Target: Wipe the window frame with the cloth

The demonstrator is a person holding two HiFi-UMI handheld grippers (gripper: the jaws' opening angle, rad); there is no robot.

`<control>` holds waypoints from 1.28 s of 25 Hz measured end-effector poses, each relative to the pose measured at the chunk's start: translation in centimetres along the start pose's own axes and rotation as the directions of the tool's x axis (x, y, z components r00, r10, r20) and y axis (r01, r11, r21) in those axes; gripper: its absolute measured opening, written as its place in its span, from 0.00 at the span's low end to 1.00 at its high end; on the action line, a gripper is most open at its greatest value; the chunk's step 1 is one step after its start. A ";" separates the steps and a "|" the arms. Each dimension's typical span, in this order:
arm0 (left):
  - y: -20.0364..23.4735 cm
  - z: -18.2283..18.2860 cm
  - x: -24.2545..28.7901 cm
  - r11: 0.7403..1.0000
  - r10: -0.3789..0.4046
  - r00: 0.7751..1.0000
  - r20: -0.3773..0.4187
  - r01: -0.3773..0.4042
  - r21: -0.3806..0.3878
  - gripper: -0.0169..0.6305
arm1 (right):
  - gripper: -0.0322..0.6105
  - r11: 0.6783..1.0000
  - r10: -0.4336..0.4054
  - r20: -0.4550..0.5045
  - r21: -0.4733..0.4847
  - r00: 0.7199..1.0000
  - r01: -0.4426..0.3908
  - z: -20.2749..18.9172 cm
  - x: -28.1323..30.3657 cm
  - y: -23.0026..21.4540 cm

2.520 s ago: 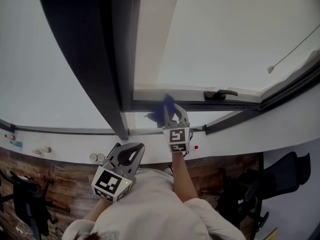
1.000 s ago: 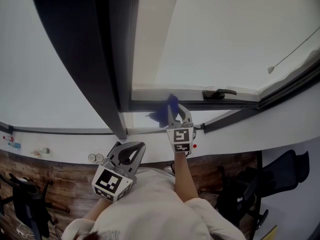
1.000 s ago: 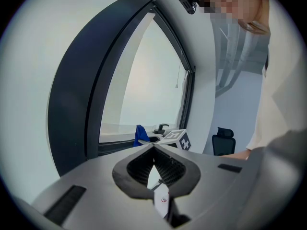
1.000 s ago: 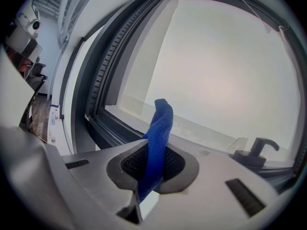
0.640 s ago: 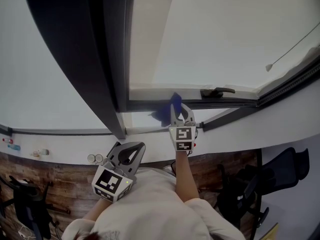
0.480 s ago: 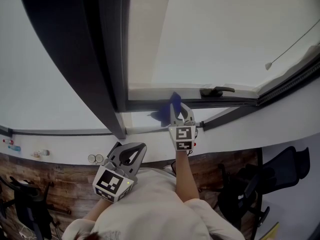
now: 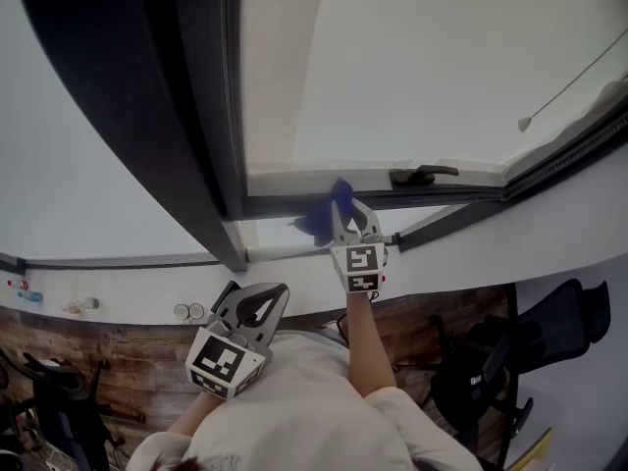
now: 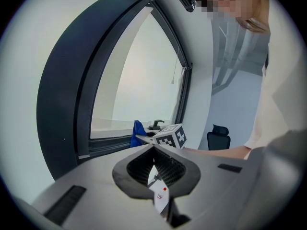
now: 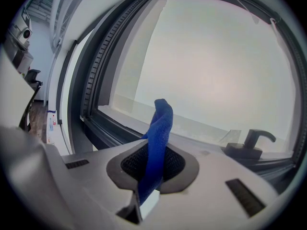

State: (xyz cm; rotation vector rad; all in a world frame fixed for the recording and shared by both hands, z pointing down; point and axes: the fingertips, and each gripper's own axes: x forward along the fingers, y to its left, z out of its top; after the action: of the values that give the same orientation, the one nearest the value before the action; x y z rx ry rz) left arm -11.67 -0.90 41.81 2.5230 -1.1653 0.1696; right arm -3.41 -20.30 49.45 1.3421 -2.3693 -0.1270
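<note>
Jaws of the right gripper (image 9: 152,166) pinched the cloth (image 9: 159,128) — snagging on the window frame (image 9: 109,127) ahead might tug it free; the left gripper (image 8: 154,163) sat closed, empty.

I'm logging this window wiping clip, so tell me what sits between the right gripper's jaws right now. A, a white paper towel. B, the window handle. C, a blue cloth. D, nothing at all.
C: in the right gripper view, the right gripper is shut on the blue cloth, which stands up from between its jaws in front of the dark window frame.
</note>
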 end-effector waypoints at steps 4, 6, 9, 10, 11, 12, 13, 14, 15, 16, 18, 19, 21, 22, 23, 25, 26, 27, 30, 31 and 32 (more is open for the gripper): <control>-0.3 -0.5 -0.1 1.000 -0.012 1.000 -0.005 0.012 -0.016 0.04 | 0.12 1.000 0.015 -0.010 0.013 1.000 -0.015 0.0 0.3 0.0; -0.6 -0.8 -0.2 0.999 -0.017 1.000 -0.008 0.016 -0.034 0.04 | 0.12 1.000 0.029 -0.017 0.009 0.999 -0.029 0.0 0.3 0.0; -0.8 -1.7 -0.7 0.998 -0.007 1.000 -0.013 0.006 -0.059 0.04 | 0.12 0.999 0.052 -0.030 -0.008 0.998 -0.052 -0.1 0.2 0.0; -0.8 -1.7 -0.8 0.998 -0.003 1.000 -0.012 0.002 -0.070 0.04 | 0.12 0.998 0.055 -0.032 -0.008 0.998 -0.056 -0.1 0.2 0.0; -0.8 -1.7 -1.0 0.997 0.003 1.000 -0.011 -0.004 -0.079 0.04 | 0.12 0.998 0.057 -0.034 -0.008 0.998 -0.058 -0.1 0.2 0.0; -0.7 -1.8 -1.1 0.996 0.009 1.000 -0.009 -0.010 -0.086 0.04 | 0.12 0.998 0.058 -0.034 -0.008 0.998 -0.058 -0.1 0.2 -0.1; -0.6 -1.9 -1.3 0.996 0.014 1.000 -0.006 -0.015 -0.091 0.04 | 0.12 0.998 0.059 -0.034 -0.008 0.998 -0.059 -0.1 0.2 -0.1; -0.6 -1.9 -1.4 0.995 0.017 1.000 -0.004 -0.017 -0.094 0.04 | 0.12 0.998 0.060 -0.034 -0.009 0.998 -0.060 -0.1 0.2 -0.2; -0.6 -2.0 -1.5 0.995 0.017 1.000 -0.002 -0.017 -0.095 0.04 | 0.12 0.998 0.062 -0.032 -0.010 0.998 -0.062 -0.1 0.2 -0.2; -0.6 -2.1 -1.5 0.996 0.015 1.000 -0.001 -0.016 -0.093 0.04 | 0.12 0.998 0.064 -0.031 -0.012 0.997 -0.065 -0.2 0.2 -0.2; -0.8 -2.1 -1.6 0.997 0.011 1.000 -0.005 -0.011 -0.082 0.04 | 0.12 0.998 0.067 -0.032 -0.018 0.997 -0.068 -0.2 0.1 -0.2; -0.9 -2.1 -1.6 0.997 0.006 1.000 -0.009 -0.007 -0.075 0.04 | 0.12 0.997 0.067 -0.032 -0.021 0.997 -0.068 -0.2 0.1 -0.2; -1.2 -1.9 -1.5 0.998 -0.008 1.000 -0.015 0.007 -0.061 0.04 | 0.12 0.997 0.066 -0.030 -0.025 0.997 -0.067 -0.2 0.1 -0.2; -1.4 -1.8 -1.4 0.998 -0.014 1.000 -0.015 0.013 -0.055 0.04 | 0.12 0.998 0.064 -0.031 -0.024 0.997 -0.065 -0.3 0.1 -0.3; -1.4 -1.7 -1.3 0.999 -0.016 1.000 -0.014 0.015 -0.050 0.04 | 0.12 0.998 0.060 -0.034 -0.024 0.998 -0.061 -0.4 0.1 -0.5; -1.4 -1.6 -1.2 0.999 -0.014 1.000 -0.008 0.014 -0.047 0.04 | 0.12 0.998 0.056 -0.040 -0.026 0.998 -0.057 -0.5 0.1 -0.9; -1.3 -1.5 -1.2 0.999 -0.012 1.000 -0.003 0.012 -0.047 0.04 | 0.12 0.998 0.055 -0.041 -0.028 0.998 -0.057 -0.5 0.1 -1.0; -1.2 -1.4 -1.2 0.999 -0.010 1.000 0.002 0.010 -0.049 0.04 | 0.12 0.998 0.055 -0.041 -0.030 0.998 -0.057 -0.4 0.0 -1.1; -1.0 -1.2 -1.3 0.999 -0.006 1.000 0.012 0.007 -0.047 0.04 | 0.12 0.998 0.053 -0.038 -0.035 0.998 -0.055 -0.3 0.0 -1.3; -1.1 -1.1 -1.3 0.999 -0.007 1.000 0.013 0.007 -0.046 0.04 | 0.12 0.998 0.052 -0.036 -0.036 0.998 -0.054 -0.3 -0.1 -1.3; -1.1 -1.1 -1.3 0.999 -0.008 1.000 0.012 0.009 -0.043 0.04 | 0.12 0.998 0.051 -0.036 -0.036 0.998 -0.052 -0.4 -0.2 -1.4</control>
State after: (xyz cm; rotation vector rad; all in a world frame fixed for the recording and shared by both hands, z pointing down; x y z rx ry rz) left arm -11.62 1.04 42.20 2.4946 -1.1504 0.1268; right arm -2.04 -20.84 49.37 1.2548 -2.3588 -0.1312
